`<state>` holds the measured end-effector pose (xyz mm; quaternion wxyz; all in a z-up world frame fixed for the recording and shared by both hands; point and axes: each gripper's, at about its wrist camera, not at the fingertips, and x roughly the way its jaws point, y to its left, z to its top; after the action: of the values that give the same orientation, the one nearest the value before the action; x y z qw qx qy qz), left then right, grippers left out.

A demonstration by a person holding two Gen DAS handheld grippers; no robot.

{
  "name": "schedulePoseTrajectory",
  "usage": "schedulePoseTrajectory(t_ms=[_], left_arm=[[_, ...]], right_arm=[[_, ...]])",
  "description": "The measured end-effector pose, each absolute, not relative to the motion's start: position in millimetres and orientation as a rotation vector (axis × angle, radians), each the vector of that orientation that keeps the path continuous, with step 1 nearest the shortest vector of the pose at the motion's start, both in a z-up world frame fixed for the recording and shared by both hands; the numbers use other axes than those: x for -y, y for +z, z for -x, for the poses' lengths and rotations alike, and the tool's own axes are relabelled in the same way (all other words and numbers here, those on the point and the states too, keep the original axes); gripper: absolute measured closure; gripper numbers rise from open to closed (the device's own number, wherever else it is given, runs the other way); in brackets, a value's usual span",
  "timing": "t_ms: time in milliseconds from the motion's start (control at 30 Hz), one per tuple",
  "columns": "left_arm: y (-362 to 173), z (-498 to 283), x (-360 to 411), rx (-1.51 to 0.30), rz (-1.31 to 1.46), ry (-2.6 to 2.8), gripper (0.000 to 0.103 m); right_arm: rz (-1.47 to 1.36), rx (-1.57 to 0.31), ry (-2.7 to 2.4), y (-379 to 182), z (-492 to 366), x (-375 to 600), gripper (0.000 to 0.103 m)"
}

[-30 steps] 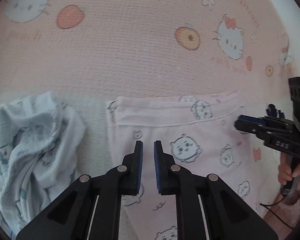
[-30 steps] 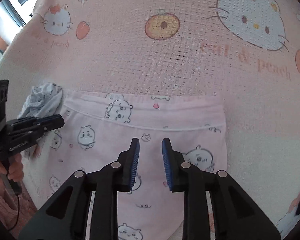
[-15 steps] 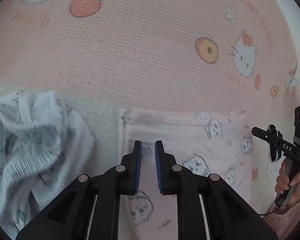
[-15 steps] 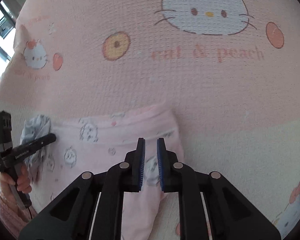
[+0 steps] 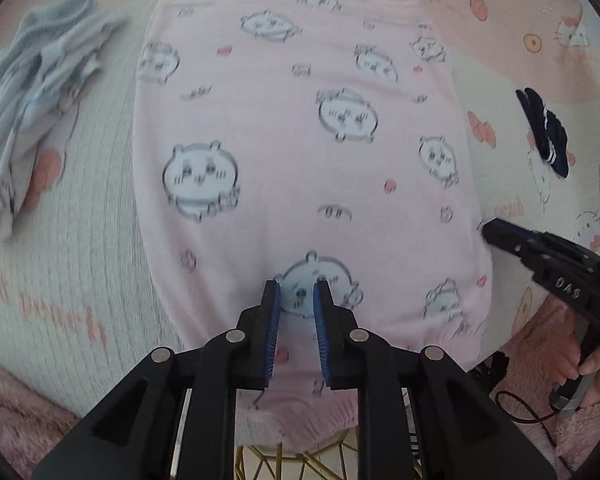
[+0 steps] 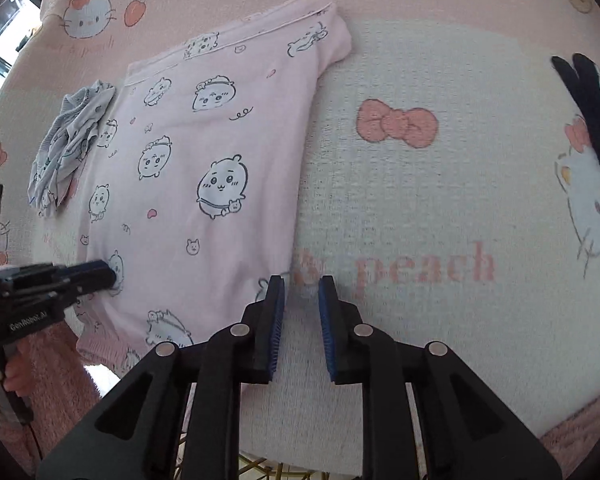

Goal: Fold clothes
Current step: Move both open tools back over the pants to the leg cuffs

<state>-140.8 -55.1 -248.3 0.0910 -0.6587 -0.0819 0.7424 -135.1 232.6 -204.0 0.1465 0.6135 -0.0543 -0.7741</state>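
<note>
Pink garment (image 5: pixel 300 140), cartoon print, lies flat on the bench (image 6: pixel 420 200), which is covered in a cat-and-peach cloth; its near hem hangs over the front edge. Left tongs (image 5: pixel 296 300): narrowly parted, empty, poised above the garment's near middle. Right tongs (image 6: pixel 301 300): narrowly parted, empty, over bare cloth just beside the garment's right edge. Crumpled blue garment (image 5: pixel 32 100) lies left of the pink one. Dark striped item (image 6: pixel 592 108) lies well apart, to the right.
</note>
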Motion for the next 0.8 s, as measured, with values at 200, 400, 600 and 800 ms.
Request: schedulePoseTrajectory(t_ms=[200,400,600,800], left_arm=[[-238.0,121.6,57.6,0.269,1.939,2.245,0.082],[-240.7,92.5,65.0,0.22,1.982,2.252,0.081],[-231.6,80.0,66.6,0.287,1.926,2.273,0.079],[-238.7,67.5,67.0,0.26,2.003,2.256,0.06]], right_arm=[[-1.687,0.202,-2.12,-200.3,96.2,-207.2,0.081],[-1.753,0.156,-2.12,-211.4,75.7,-199.4,0.081],[-1.629,0.161,-2.142,-203.0,68.1,-178.7,0.077],[-1.675,0.072,-2.123,-220.5,74.0,-161.7,0.075]])
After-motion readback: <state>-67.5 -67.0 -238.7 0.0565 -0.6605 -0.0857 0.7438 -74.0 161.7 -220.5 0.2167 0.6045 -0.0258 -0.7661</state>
